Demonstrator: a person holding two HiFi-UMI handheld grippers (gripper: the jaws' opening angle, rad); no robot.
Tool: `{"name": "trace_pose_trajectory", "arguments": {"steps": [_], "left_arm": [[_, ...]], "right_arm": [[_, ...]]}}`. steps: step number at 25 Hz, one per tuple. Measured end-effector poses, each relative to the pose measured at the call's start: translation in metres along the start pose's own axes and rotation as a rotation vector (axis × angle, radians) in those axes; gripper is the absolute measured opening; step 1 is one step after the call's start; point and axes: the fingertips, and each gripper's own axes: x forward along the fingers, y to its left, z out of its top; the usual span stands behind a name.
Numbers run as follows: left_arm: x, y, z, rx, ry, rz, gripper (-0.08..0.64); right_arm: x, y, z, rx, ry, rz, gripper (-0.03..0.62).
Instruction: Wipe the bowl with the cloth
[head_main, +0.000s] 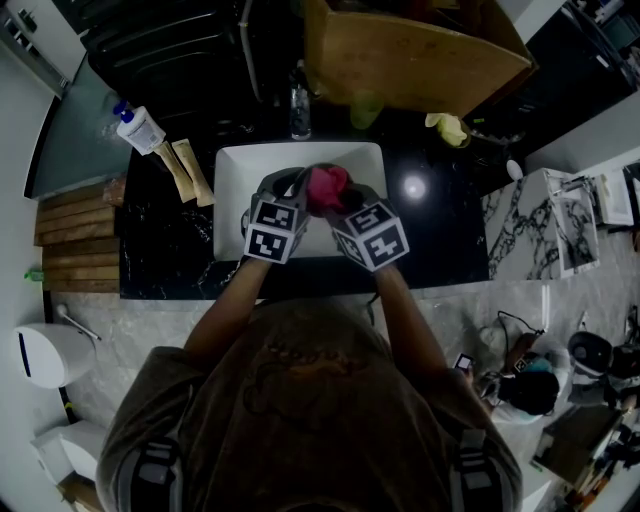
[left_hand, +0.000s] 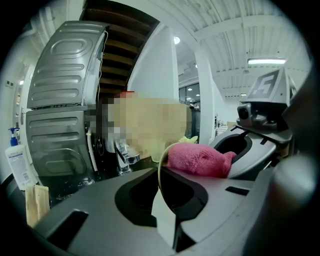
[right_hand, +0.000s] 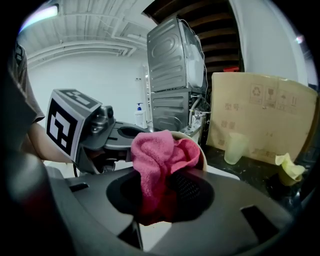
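Both grippers are held close together over the white sink (head_main: 232, 170). A cream bowl (left_hand: 160, 172) stands on edge, and my left gripper (left_hand: 166, 202) is shut on its rim. In the right gripper view the bowl's rim (right_hand: 201, 151) curves behind a pink cloth (right_hand: 155, 155). My right gripper (right_hand: 159, 197) is shut on that cloth, which is pressed into the bowl. From the head view the pink cloth (head_main: 327, 188) shows between the left gripper (head_main: 291, 192) and the right gripper (head_main: 346, 197); the bowl is mostly hidden there.
A faucet (head_main: 299, 100) stands behind the sink on the black counter (head_main: 440, 220). A cardboard box (head_main: 410, 50) sits at the back, with a yellow-green rag (head_main: 448, 127) and a translucent cup (right_hand: 235, 148) beside it. A soap bottle (head_main: 140, 130) stands at the left.
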Motion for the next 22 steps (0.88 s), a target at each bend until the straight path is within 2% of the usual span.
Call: {"name": "trace_pose_trajectory", "arguments": {"steps": [12, 22], "left_arm": [[0.001, 0.000, -0.004, 0.014, 0.024, -0.001, 0.029], [0.001, 0.008, -0.005, 0.006, 0.032, 0.017, 0.031]], "right_arm": [[-0.003, -0.020, 0.002, 0.000, 0.005, -0.072, 0.118], [-0.009, -0.018, -0.017, 0.010, 0.049, -0.054, 0.118]]}}
